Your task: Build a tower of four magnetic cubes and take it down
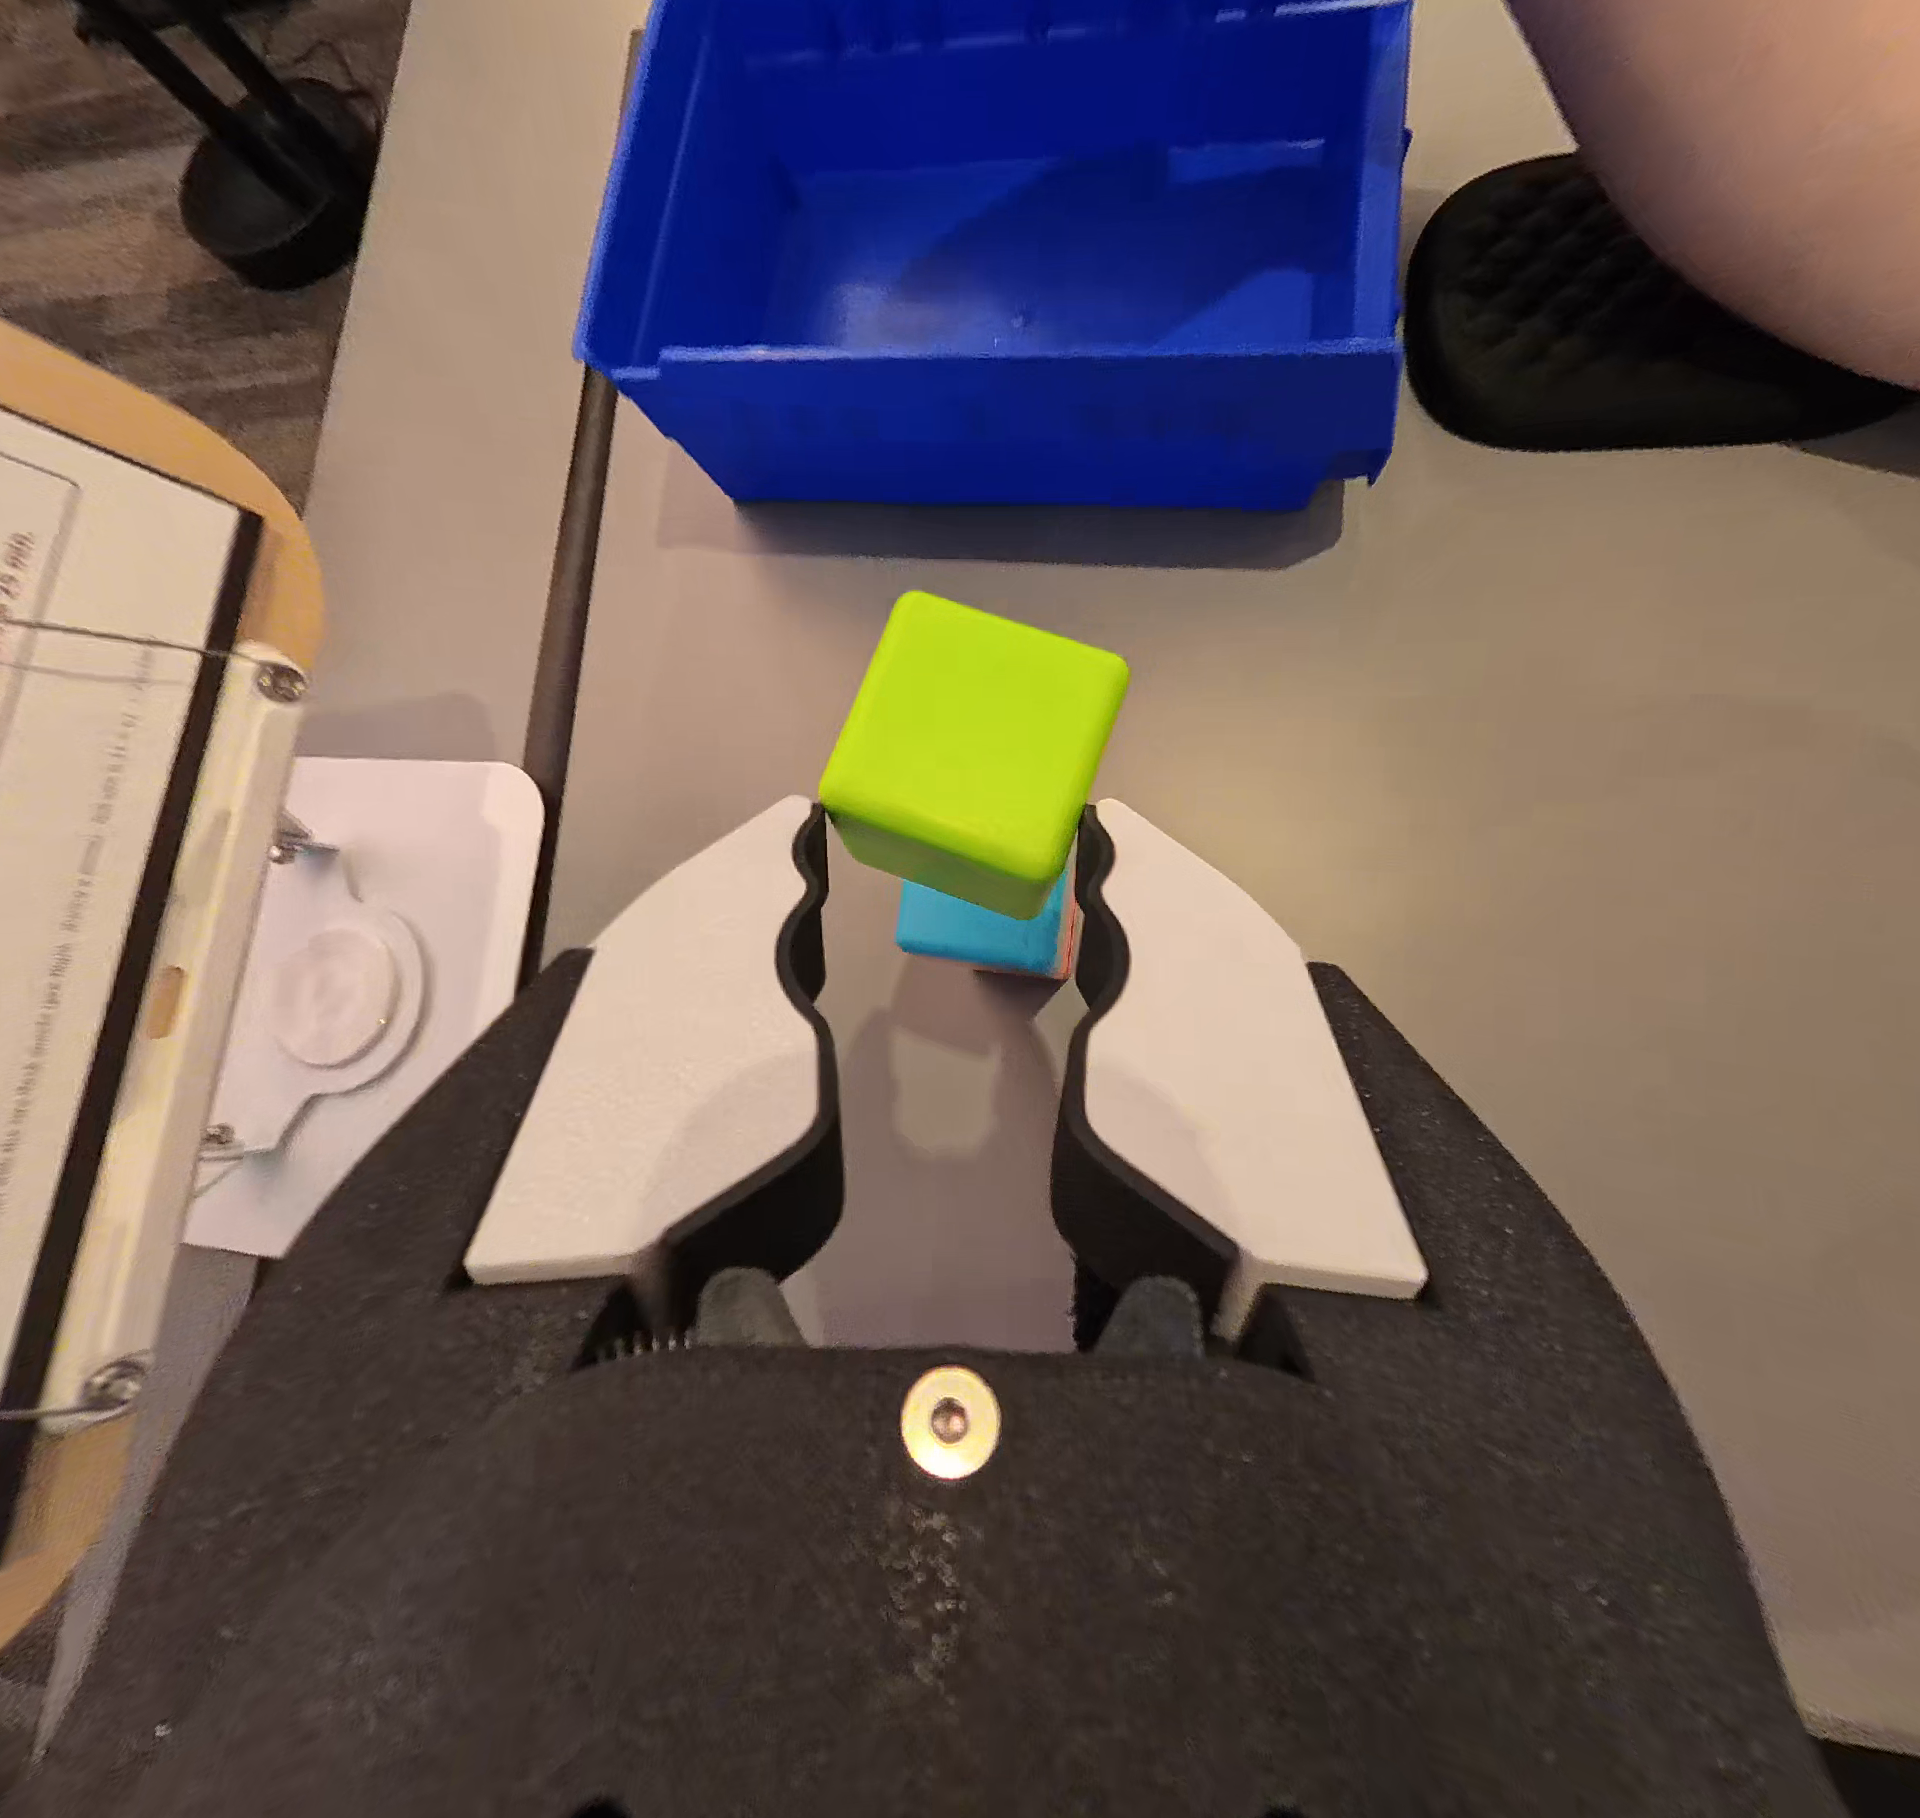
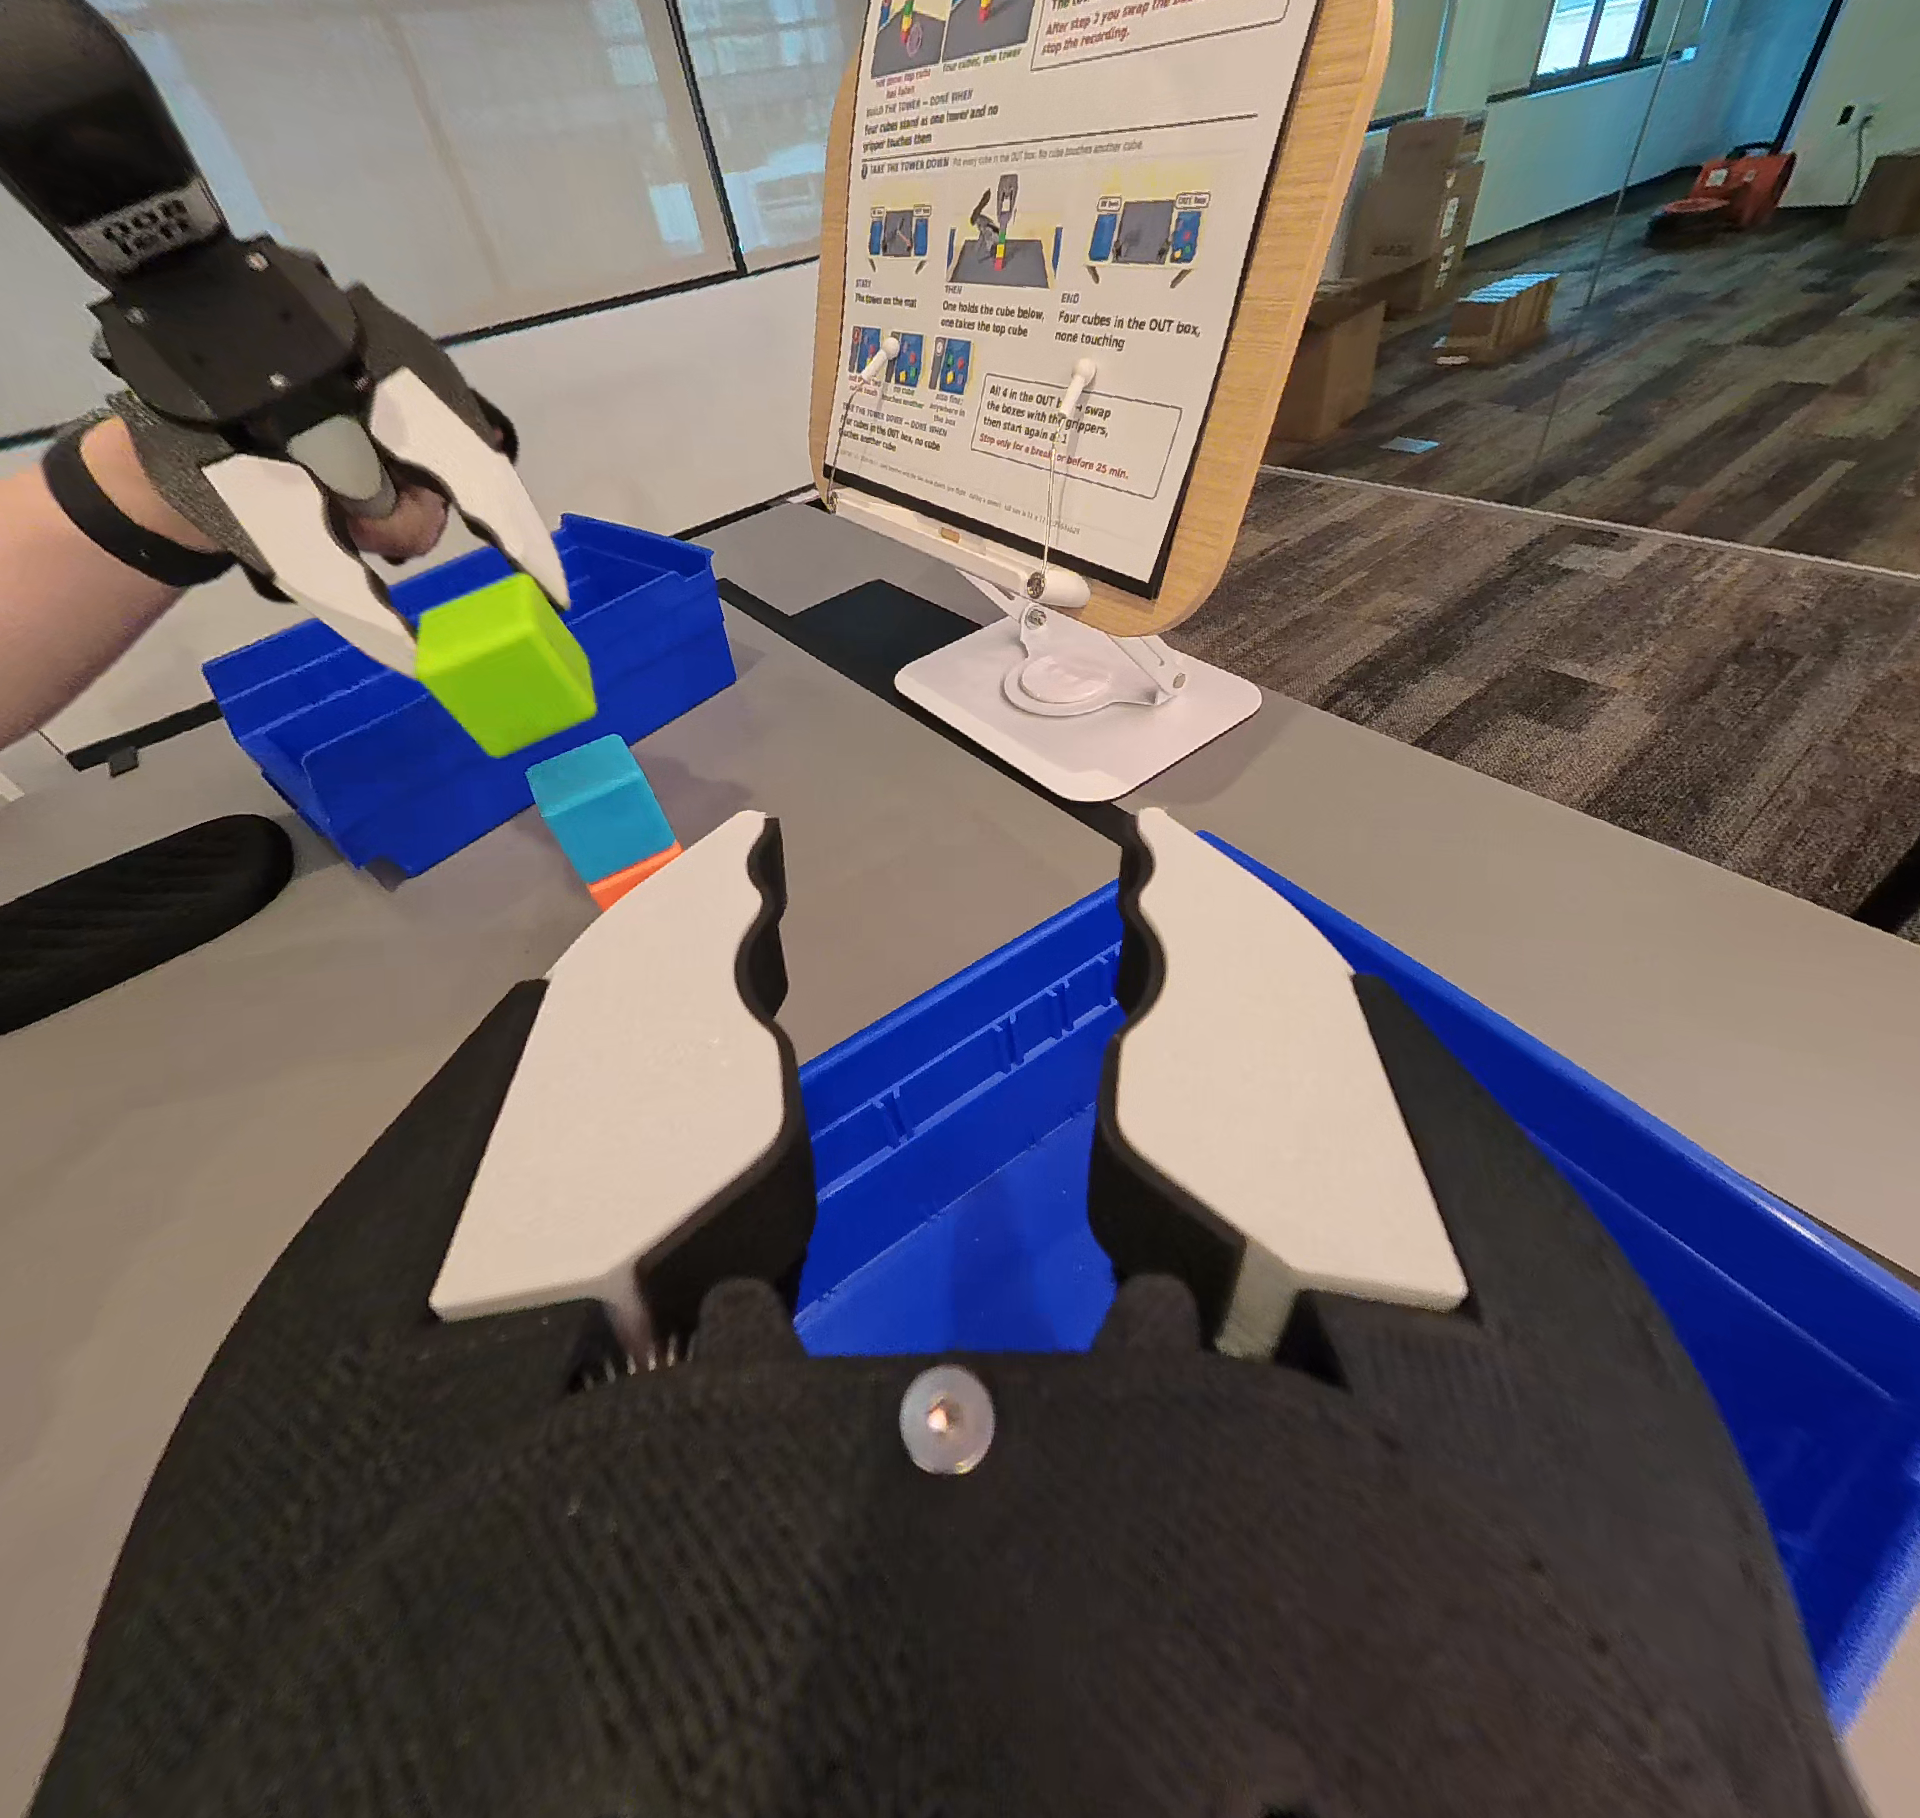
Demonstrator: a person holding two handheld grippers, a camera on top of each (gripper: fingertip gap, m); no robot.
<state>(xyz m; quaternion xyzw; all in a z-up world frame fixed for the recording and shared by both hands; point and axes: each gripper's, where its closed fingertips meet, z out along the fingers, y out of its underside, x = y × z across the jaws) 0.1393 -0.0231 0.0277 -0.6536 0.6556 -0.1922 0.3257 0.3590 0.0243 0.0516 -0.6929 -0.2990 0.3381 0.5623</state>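
Left tongs (image 1: 951, 823): they pinch the green cube (image 1: 971, 745) between the two fingertips and hold it tilted in the air, above the stack and apart from it. In the right wrist view the same left tongs (image 2: 473, 615) come down from the upper left, held by a person's hand (image 2: 125, 480).

Right tongs (image 2: 951, 833): spread, with nothing between the fingers. They hang above the near blue bin (image 2: 1558, 1124).

Green cube: lifted, not touching the blue cube (image 2: 597, 802), and turned at an angle to it.

Stack: the blue cube sits on an orange cube (image 2: 629, 880), and both stand on the grey counter (image 2: 364, 989). The bottom of the stack is hidden behind the left finger of the right tongs, so I cannot tell if more cubes are under it.

Far blue bin (image 1: 997, 241): it stands on the counter just behind the stack, and the part of its inside that is visible holds nothing.

Instruction board (image 2: 1081, 241): a printed sheet on a wooden panel, on a white stand (image 2: 1081, 719) at the edge of the counter.

Black pad (image 2: 125, 895): it lies on the counter beside the far bin.
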